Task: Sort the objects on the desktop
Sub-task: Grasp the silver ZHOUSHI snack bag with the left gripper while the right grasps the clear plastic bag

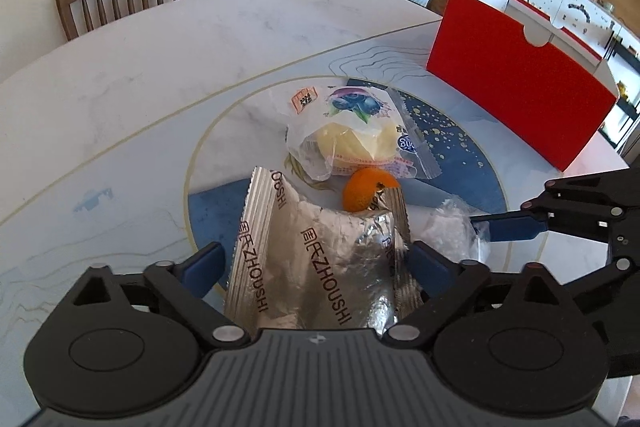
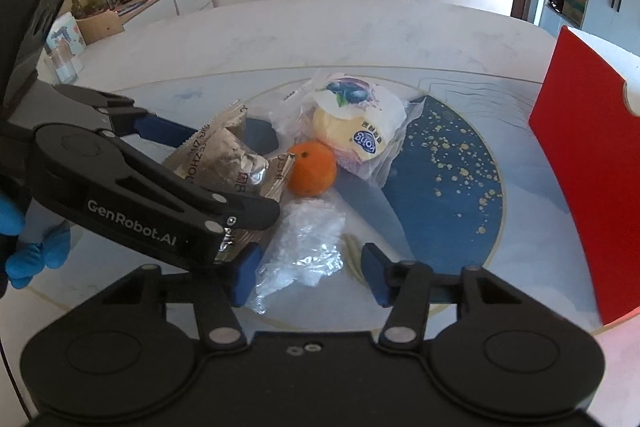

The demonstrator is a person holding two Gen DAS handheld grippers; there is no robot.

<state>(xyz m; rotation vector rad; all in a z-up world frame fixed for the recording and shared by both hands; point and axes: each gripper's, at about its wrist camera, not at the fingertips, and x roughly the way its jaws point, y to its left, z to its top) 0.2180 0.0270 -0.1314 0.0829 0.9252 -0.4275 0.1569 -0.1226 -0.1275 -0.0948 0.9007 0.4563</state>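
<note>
Marble table [image 1: 140, 75], red box [image 1: 520, 87] at the far edge. Left gripper [image 1: 316, 267] spread wide around the silver foil packet [image 1: 316, 251]; right gripper [image 2: 308, 271] half-spread, straddling the clear crumpled wrapper [image 2: 308, 239] — neither pinching yet. Next: close, lift, clear the orange [image 2: 312, 169].

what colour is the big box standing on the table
Red, with white edges; the box shows best in the left wrist view.
</note>
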